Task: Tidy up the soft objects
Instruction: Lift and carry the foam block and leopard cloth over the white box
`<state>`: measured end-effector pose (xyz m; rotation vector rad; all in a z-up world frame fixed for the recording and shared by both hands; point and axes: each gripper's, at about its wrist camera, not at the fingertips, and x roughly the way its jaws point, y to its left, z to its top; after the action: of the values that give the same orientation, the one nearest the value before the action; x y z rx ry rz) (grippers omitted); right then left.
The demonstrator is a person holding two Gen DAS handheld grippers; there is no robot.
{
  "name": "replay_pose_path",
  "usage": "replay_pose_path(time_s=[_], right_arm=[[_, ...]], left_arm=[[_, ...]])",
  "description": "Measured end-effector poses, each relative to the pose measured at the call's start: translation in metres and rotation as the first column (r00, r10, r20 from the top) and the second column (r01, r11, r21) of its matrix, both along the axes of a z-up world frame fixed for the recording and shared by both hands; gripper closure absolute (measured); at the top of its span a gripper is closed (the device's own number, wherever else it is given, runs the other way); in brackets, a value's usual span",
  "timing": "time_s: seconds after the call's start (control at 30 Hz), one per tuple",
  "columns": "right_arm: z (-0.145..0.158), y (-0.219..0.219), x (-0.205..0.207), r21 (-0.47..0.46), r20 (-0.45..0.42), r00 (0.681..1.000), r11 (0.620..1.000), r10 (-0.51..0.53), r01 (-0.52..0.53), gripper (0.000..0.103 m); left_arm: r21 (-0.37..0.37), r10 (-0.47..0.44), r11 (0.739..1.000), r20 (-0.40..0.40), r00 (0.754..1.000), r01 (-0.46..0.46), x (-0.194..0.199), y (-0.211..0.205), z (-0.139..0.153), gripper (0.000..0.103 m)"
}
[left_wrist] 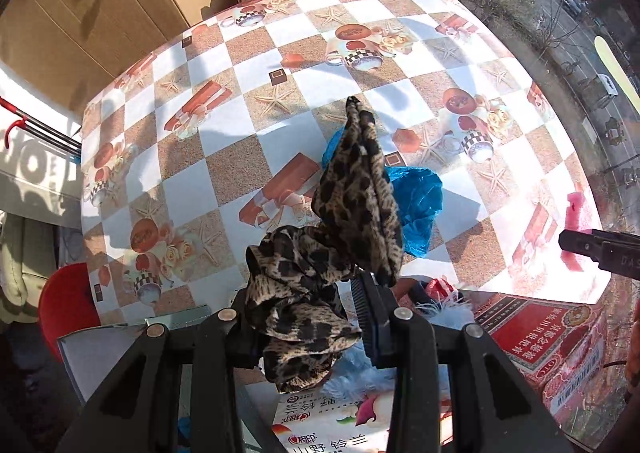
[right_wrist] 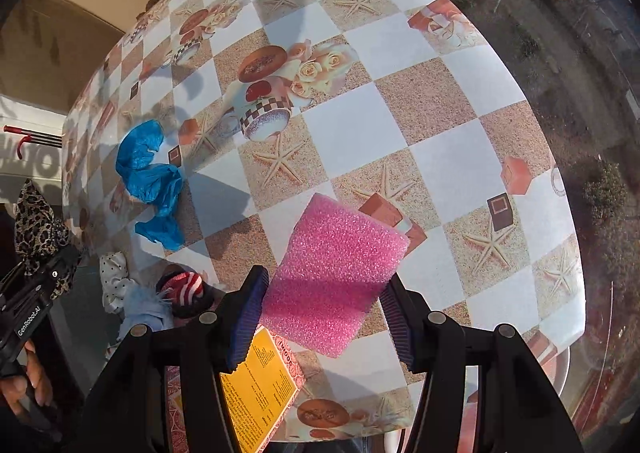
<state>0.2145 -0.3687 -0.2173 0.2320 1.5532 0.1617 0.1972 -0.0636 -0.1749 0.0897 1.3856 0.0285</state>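
Left wrist view shows the left gripper closed on a leopard-print cloth lifted above the table; the right gripper pinches a pink sponge. Both seem mid-carry; next likely calls for lowering into the box of soft items.

A table carried a glossy checked cloth of white and sandy squares, printed with starfish, cups, roses and gift boxes. Sun and hard shadows fell across it. A crumpled blue plastic cover lay directly on it near the left side, spread in several lobes; in the left view the same piece showed partly behind hanging fabric. At the near edge, boxes stood against the table; whether they touched it could not be told.
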Motion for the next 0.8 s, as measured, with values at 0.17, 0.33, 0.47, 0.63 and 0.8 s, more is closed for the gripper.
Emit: replay_pose_path(time_s=[0.17,0.33,0.47,0.63,0.8], right_arm=[[0.005,0.002,-0.019,-0.002,0.028,0.999,0.999,-0.04,0.04,0.045],[0.019,-0.006,-0.052,-0.016,0.041,0.994,0.995,-0.097,0.097,0.045],[0.027,-0.014,-0.084,-0.03,0.035,0.991,0.991,-0.132,0.133,0.045],[0.035,-0.004,-0.127,-0.027,0.015,0.991,0.99,-0.136,0.136,0.045],[0.036,0.024,-0.169,0.002,-0.01,0.995,0.995,-0.098,0.098,0.045]], left_arm=[[-0.022,-0.047,0.999,0.018,0.999,0.047,-0.026,-0.014,0.006,0.062],[-0.057,-0.084,0.995,0.016,0.996,0.085,-0.06,-0.022,0.016,0.062],[-0.082,-0.121,0.989,-0.002,0.993,0.12,-0.089,-0.027,0.022,0.062],[-0.106,-0.143,0.984,-0.013,0.99,0.141,-0.122,-0.027,0.031,0.062],[-0.097,-0.18,0.979,0.013,0.984,0.18,-0.149,-0.021,0.044,0.062]])
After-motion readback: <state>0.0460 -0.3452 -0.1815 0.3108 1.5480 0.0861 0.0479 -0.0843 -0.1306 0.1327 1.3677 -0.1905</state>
